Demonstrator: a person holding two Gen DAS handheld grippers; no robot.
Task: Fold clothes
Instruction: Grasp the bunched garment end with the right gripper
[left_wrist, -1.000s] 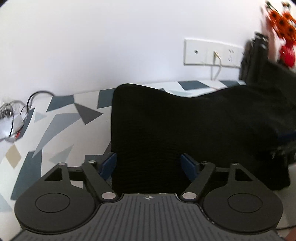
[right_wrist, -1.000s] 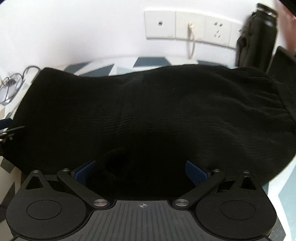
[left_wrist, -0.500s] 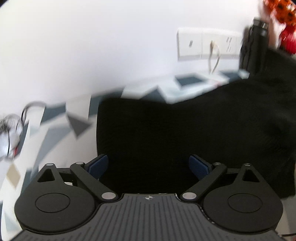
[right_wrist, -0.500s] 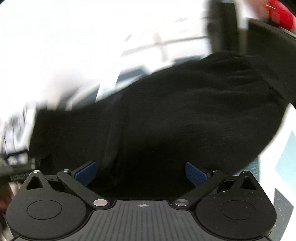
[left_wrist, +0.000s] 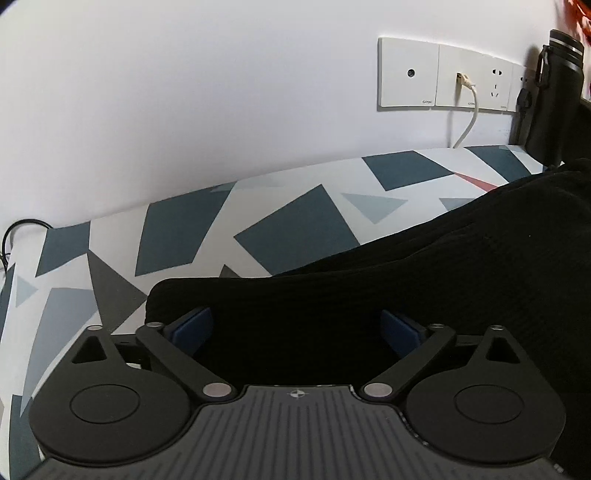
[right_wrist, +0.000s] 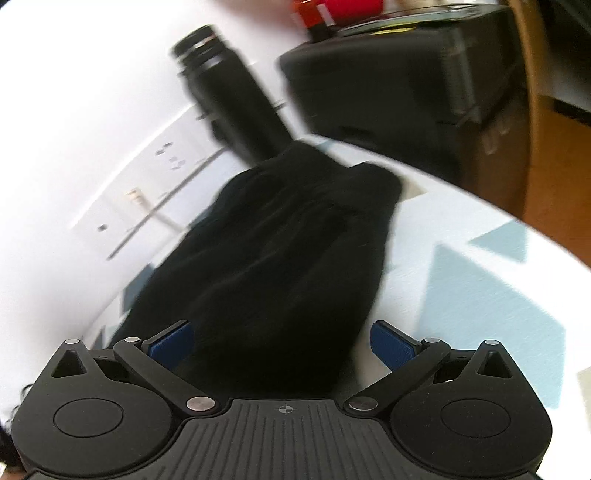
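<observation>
Left wrist view shows the left tool (left_wrist: 297, 330) spread wide, gripping nothing, over a corner of the black knit garment (left_wrist: 424, 280) on the patterned table (left_wrist: 177, 236). The right tool (right_wrist: 282, 345) is equally wide, empty. Pinch matching edges, fold evenly.

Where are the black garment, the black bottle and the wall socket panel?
black garment (left_wrist: 424, 295), left wrist view, its knit surface.
black bottle (left_wrist: 554, 99), left wrist view, its body.
wall socket panel (left_wrist: 408, 74), left wrist view, leftmost plate.

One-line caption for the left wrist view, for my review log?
Open left gripper at the edge of a black garment on the patterned table, wall sockets behind.
</observation>
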